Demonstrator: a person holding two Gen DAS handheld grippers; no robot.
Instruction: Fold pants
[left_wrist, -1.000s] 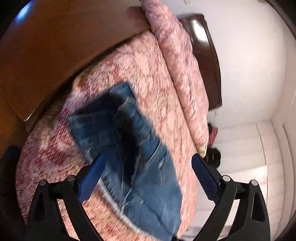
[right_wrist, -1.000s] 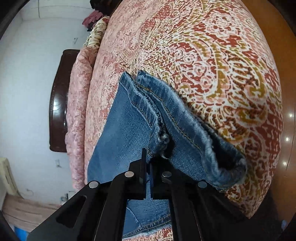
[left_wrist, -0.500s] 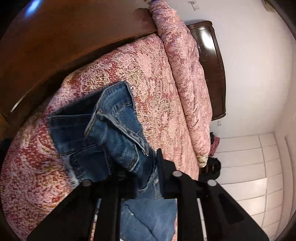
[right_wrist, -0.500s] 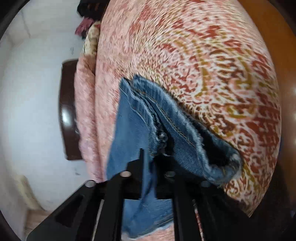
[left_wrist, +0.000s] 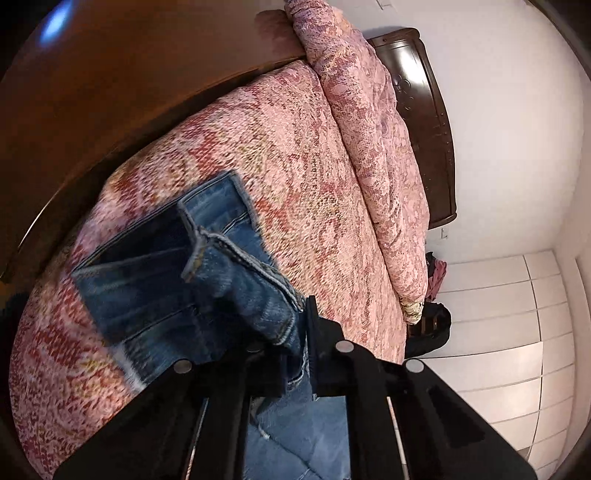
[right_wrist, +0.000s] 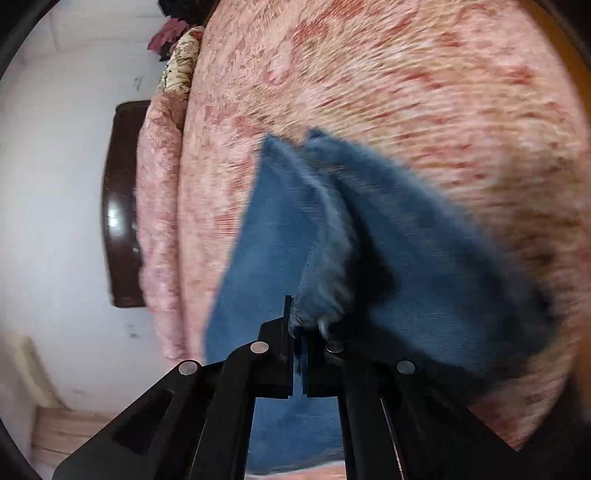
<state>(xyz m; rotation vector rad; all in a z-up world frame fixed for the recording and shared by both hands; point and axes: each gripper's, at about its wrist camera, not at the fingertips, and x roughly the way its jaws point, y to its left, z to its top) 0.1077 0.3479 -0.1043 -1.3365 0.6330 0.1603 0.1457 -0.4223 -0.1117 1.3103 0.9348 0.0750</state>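
Denim jeans (left_wrist: 236, 295) pinched, both grippers' fingers (right_wrist: 284, 354) closed

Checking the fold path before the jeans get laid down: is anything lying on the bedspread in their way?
Nothing visible does. Both the left gripper and the right gripper are shut on the jeans, and the bedspread beyond them shows bare. The rolled blanket lies off along the edge.

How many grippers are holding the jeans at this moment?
2. The left gripper is shut on the jeans at a seamed edge. The right gripper is shut on the jeans too, over the bed.
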